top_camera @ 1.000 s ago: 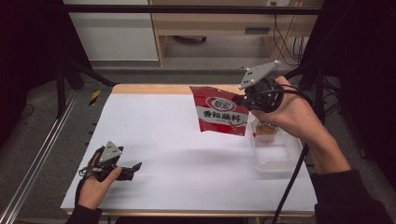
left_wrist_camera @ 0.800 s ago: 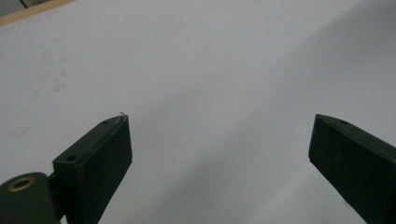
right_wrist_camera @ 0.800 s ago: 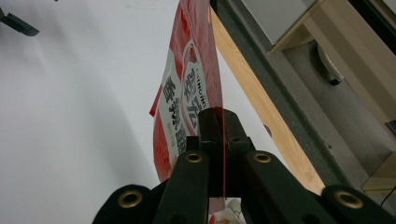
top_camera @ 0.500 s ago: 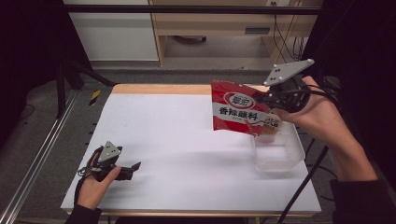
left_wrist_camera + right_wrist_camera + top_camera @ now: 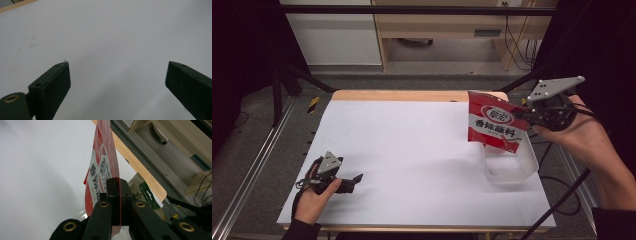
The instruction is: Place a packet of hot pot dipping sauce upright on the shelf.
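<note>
Hanging above the clear plastic tub [image 5: 509, 167] at the worktop's [image 5: 412, 150] right side, the red seasoning pouch [image 5: 495, 126] is pinched at its edge by the closed right gripper [image 5: 524, 116]. Light, floppy and slick, it is best gripped by its seam. The left gripper [image 5: 354, 181] is rested open.

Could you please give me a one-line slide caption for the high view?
Right gripper holds a red packet above a clear container; open left gripper rests on the white table.

A red seasoning packet [image 5: 496, 124] with a white label is hanging upright at the frame's right, its lower edge overlapping a clear plastic container [image 5: 510, 165] resting below it
</note>
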`<state>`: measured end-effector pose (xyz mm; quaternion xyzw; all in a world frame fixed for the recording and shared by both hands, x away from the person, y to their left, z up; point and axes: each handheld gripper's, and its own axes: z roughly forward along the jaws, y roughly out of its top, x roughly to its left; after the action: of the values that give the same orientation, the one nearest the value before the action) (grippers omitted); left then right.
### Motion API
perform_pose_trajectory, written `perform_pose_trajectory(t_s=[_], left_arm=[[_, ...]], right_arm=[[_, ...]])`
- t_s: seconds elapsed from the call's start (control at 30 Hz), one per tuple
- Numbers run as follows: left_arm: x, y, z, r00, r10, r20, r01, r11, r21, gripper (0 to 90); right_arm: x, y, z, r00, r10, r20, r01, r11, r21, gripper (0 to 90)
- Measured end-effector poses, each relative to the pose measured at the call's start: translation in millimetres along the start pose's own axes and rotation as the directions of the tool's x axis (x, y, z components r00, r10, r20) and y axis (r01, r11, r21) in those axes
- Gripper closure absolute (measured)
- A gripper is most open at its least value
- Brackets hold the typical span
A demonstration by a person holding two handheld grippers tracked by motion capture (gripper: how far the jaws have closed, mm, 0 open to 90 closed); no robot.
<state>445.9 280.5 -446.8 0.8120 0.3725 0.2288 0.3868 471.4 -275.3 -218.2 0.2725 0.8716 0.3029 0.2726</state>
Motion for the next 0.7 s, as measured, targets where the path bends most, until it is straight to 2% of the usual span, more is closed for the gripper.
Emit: perform_pose_trajectory(t_s=[0.2, 0.43, 0.7], left_arm=[[-2.2, 0.2, 1.3, 1.0, 0.006, 0.005, -0.006, 1.0, 0.003, 5.9], [-2.7, 0.0, 1.9, 1.0, 0.007, 0.006, -0.007, 1.0, 0.003, 5.9], [-2.4, 0.3, 1.8, 0.9999, 0.015, 0.009, -0.015, 0.9999, 0.009, 5.9]], right_arm=[[-4.6, -18.3, -2.4, 0.9996, 0.027, 0.004, -0.028, 0.999, 0.035, 90.0], [-9.1, -29.3, -6.1, 0.9992, 0.041, 0.002, -0.041, 0.996, 0.077, 90.0], [-13.8, -40.2, 1.0, 0.9986, 0.051, -0.011, -0.049, 0.99, 0.134, 90.0]])
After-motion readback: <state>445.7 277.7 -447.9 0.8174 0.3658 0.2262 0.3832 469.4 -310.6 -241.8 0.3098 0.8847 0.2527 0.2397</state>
